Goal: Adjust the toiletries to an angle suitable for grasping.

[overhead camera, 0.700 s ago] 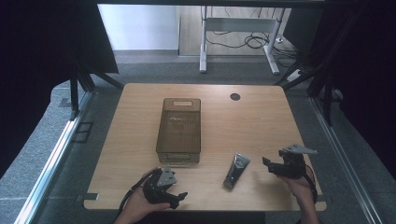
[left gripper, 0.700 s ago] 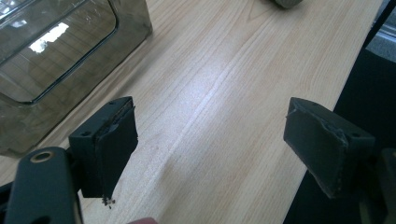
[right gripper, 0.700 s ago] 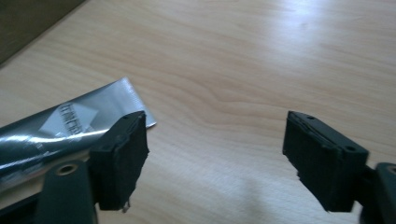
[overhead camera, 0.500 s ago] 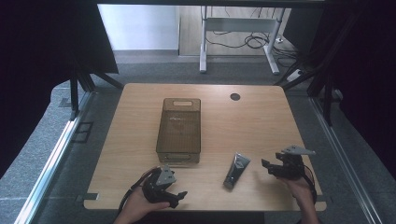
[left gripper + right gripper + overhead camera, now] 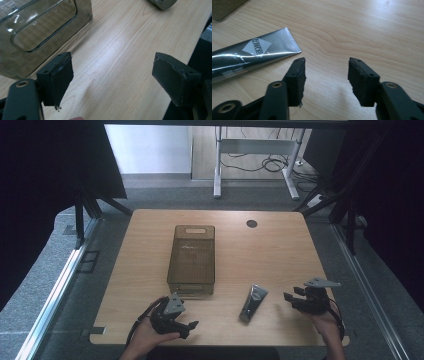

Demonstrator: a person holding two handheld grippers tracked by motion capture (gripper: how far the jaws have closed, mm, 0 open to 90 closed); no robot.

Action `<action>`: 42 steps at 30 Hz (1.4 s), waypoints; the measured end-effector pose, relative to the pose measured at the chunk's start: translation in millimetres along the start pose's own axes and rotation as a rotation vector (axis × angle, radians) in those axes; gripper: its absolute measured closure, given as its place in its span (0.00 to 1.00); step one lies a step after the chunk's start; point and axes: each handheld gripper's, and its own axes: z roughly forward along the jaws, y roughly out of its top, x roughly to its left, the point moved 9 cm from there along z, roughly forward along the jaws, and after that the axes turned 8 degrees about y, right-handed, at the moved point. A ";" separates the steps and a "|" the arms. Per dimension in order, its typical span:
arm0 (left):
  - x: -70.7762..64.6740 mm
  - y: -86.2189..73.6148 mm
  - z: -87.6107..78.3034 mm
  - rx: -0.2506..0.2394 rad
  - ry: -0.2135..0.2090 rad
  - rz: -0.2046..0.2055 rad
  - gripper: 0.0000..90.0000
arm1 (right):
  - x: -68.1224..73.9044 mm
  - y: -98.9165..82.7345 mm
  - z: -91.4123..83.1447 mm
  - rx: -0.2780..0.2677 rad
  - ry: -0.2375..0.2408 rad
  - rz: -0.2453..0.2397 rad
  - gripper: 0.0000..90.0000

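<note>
A silver squeeze tube (image 5: 253,302) lies flat on the wooden table (image 5: 280,250) near the front edge, and in the right gripper view the tube (image 5: 249,57) has its crimped end close to the left jaw. My right gripper (image 5: 291,301) sits just right of the tube, open, with bare wood between its jaws (image 5: 325,61). A clear brownish bin (image 5: 192,260) stands in the middle of the table. My left gripper (image 5: 191,327) rests in front of the bin, open and holding nothing (image 5: 112,60). The bin's handle wall (image 5: 42,30) is at the upper left of the left gripper view.
A dark round grommet hole (image 5: 251,223) marks the far side of the table. The tube's cap end (image 5: 162,3) peeks in at the top of the left gripper view. Desk legs and cables (image 5: 260,165) stand on the floor beyond the table.
</note>
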 end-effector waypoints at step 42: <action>-6.8 12.6 0.4 0.002 0.010 0.054 0.19 | 98.1 -6.1 5.3 0.182 0.348 -0.184 1.00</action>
